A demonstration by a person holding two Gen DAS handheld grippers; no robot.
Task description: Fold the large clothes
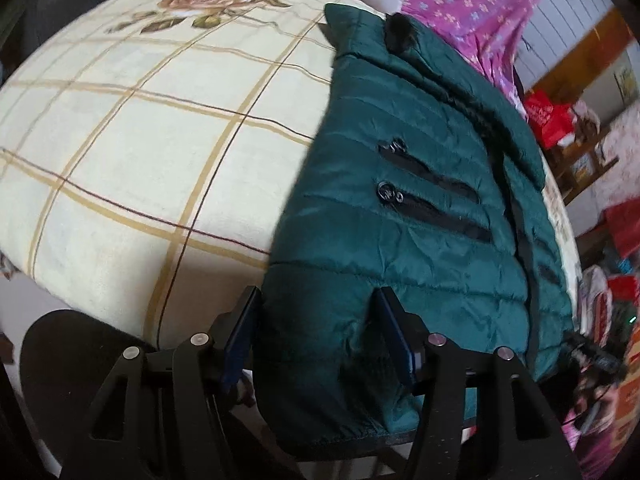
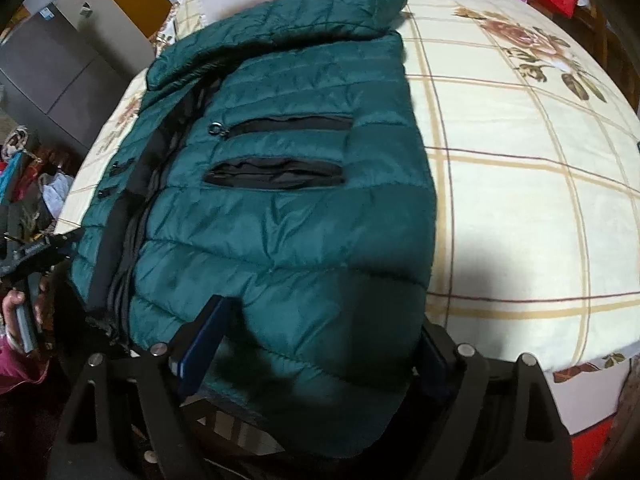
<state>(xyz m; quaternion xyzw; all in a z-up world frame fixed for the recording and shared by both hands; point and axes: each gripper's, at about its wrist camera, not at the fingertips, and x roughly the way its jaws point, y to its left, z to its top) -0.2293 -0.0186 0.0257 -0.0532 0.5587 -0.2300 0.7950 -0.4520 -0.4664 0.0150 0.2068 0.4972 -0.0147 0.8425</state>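
We found the left gripper point(image 1: 316, 332) and right gripper point(image 2: 320, 344) each spread wide around the jacket's point(image 1: 420, 216) hem overhanging the bed's near edge, open checked blanket point(image 1: 140, 140) alongside, the green quilted jacket lying flat, pocket zips point(image 2: 280, 148) showing, collar farthest.

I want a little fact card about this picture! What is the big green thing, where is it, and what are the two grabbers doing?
garment: green puffer jacket, quilted, with black zip pockets
place: lying on a cream checked blanket with a rose print
left hand-held gripper: fingers open, jacket hem between them
right hand-held gripper: fingers open, jacket hem between them
behind: purple flowered cloth
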